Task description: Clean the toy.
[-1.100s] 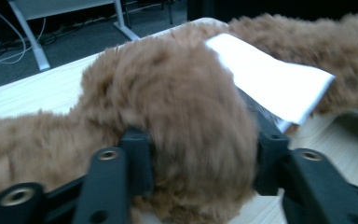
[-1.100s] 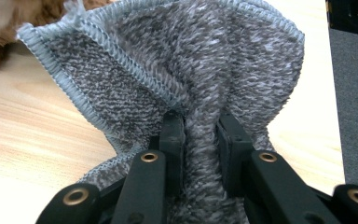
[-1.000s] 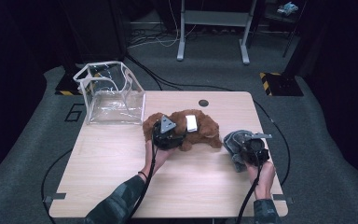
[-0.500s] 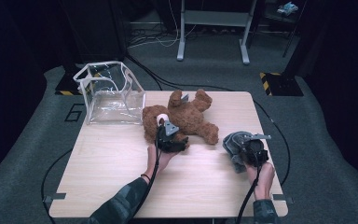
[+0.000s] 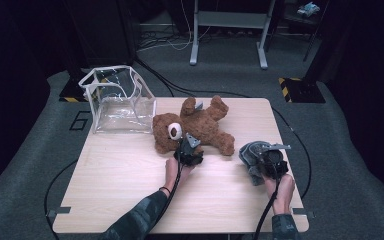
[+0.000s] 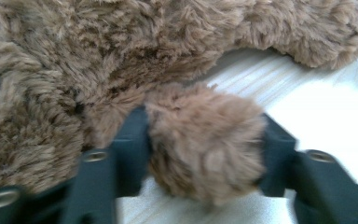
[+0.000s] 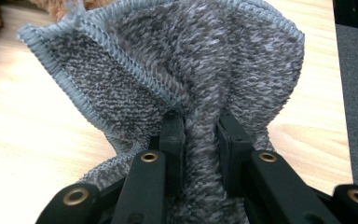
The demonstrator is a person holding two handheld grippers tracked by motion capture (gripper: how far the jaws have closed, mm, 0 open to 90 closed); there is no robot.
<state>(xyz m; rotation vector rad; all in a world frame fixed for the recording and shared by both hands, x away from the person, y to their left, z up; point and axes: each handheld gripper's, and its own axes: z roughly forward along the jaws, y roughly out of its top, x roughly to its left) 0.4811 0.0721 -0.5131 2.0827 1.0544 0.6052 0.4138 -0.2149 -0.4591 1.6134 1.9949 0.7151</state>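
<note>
between left fingers [image 6: 135,140]: teddy paw [image 6: 205,140] (pinched)

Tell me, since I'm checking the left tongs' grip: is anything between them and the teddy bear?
Nothing visible: the left tongs have just been closing, and a paw of the teddy bear already sits between their jaws.

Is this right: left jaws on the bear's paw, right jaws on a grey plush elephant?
Not quite. The right gripper holds a grey knitted cloth, not an elephant; the right gripper view shows its stitched hem. The left gripper does have the teddy bear by a paw.
</note>
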